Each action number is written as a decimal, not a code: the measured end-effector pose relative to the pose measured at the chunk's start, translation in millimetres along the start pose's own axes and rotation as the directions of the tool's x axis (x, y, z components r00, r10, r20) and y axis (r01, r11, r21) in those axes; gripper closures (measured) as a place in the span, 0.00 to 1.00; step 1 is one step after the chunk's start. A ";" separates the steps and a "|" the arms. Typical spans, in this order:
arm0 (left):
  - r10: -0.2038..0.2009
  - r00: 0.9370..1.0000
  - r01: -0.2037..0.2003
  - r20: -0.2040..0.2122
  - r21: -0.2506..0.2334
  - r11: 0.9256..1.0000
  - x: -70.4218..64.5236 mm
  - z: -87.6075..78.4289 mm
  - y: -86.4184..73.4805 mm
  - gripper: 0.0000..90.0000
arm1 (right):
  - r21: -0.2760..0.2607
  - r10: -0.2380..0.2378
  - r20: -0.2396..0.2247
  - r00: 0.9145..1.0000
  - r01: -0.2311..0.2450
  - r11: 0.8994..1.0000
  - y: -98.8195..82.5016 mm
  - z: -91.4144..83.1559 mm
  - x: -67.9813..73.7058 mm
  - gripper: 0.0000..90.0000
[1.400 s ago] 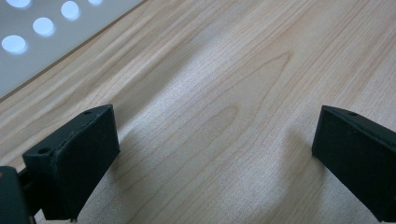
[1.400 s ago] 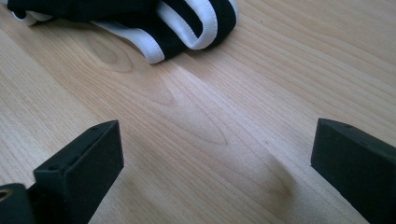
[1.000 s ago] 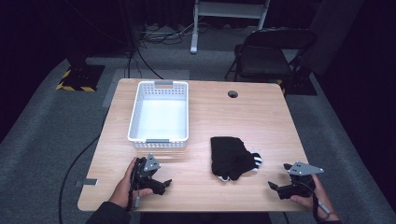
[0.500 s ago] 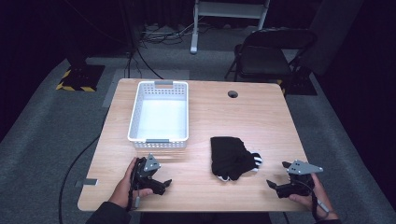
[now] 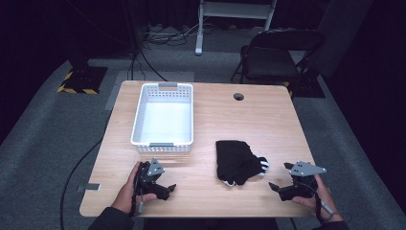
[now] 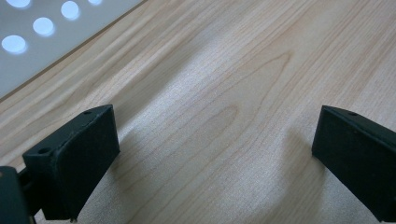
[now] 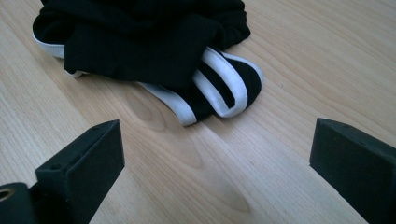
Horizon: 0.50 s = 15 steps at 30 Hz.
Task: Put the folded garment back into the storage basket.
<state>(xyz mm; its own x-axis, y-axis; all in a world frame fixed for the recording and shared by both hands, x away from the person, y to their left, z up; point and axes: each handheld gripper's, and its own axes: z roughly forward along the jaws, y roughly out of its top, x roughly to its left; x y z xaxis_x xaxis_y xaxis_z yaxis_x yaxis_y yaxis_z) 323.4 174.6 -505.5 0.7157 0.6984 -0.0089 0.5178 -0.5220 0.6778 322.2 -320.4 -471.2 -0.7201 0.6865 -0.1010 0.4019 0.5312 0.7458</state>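
High view first: my right gripper [image 5: 282, 186] sits near the front edge of the table [image 5: 268, 115], jaws spread wide with nothing between them, and the black garment [image 5: 237, 160] with white trim lies just ahead of it and a little toward the other hand, flat on the wood and untouched. From the right gripper view the same bundle [image 7: 144, 42] is straight in front of the jaws, its white-edged loops nearest to me, with bare wood between it and the jaw tips. My left gripper [image 5: 160, 188] rests low on the table, jaws likewise parted and empty; just ahead of it stands the white basket [image 5: 139, 115], which holds nothing that I can see. I judge the work has barely started: no grasp made, the cloth not lifted, the basket unfilled. What is left, as I read it, is to close on the garment and carry it across into the basket.
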 end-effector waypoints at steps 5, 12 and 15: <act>0.000 1.000 0.000 0.000 0.000 1.000 0.0 0.0 0.0 0.01 | -0.002 -0.020 -0.010 1.000 0.020 1.000 9.9 5.6 2.9 0.04; 0.000 1.000 0.000 0.000 0.000 1.000 0.0 0.0 0.0 0.01 | -0.006 -0.058 -0.035 0.998 0.058 0.998 24.1 15.4 8.8 0.04; 0.000 1.000 0.000 0.000 0.000 1.000 0.0 0.0 0.0 0.01 | -0.006 -0.072 -0.044 0.996 0.072 0.997 29.5 20.1 11.7 0.04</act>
<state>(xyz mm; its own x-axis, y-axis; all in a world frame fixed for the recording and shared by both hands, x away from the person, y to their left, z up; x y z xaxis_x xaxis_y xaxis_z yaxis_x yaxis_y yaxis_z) 323.3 174.6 -505.6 0.7155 0.6986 -0.0087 0.5178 -0.5219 0.6778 337.0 -286.8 -463.6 -0.7713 0.6239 -0.1259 0.3455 0.5765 0.7405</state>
